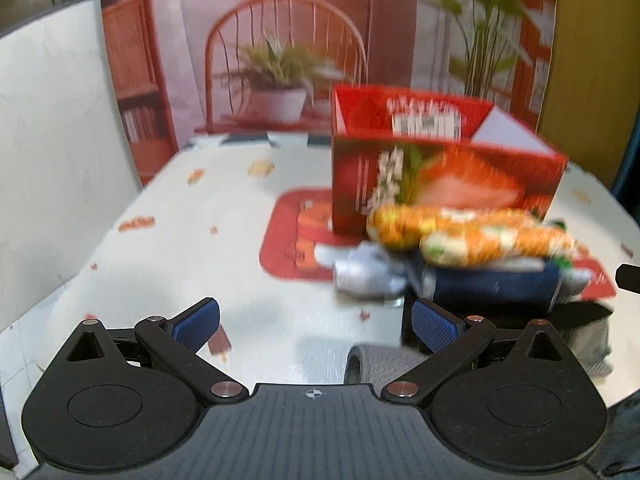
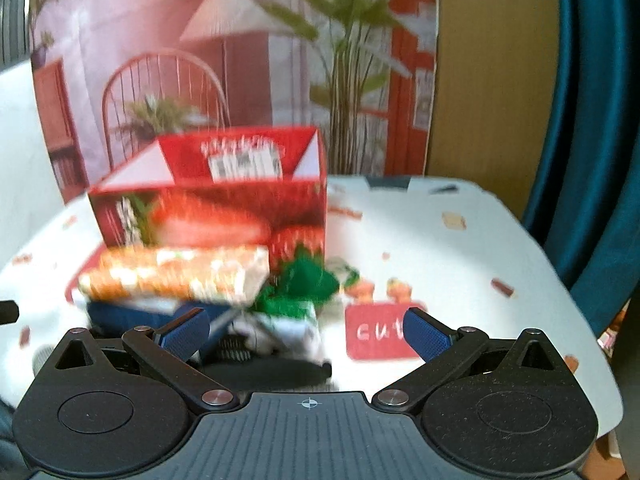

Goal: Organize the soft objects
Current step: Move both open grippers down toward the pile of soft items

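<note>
From the left gripper (image 1: 316, 326), with its jaws spread wide and nothing between them, the tabletop (image 1: 168, 248) lies bare from 9 to 12 o'clock, offering free passage. At 1 o'clock the pile of soft objects (image 1: 460, 256) blocks the way, with the open red box (image 1: 440, 176) standing upright just behind it. A grey roll (image 1: 380, 364) sits close at 2 o'clock. From the right gripper (image 2: 306, 330), also wide open, the pile crowds 10 to 12 o'clock, while bare tabletop opens from 1 to 3 o'clock, past a flat red mat (image 2: 380, 332).
</note>
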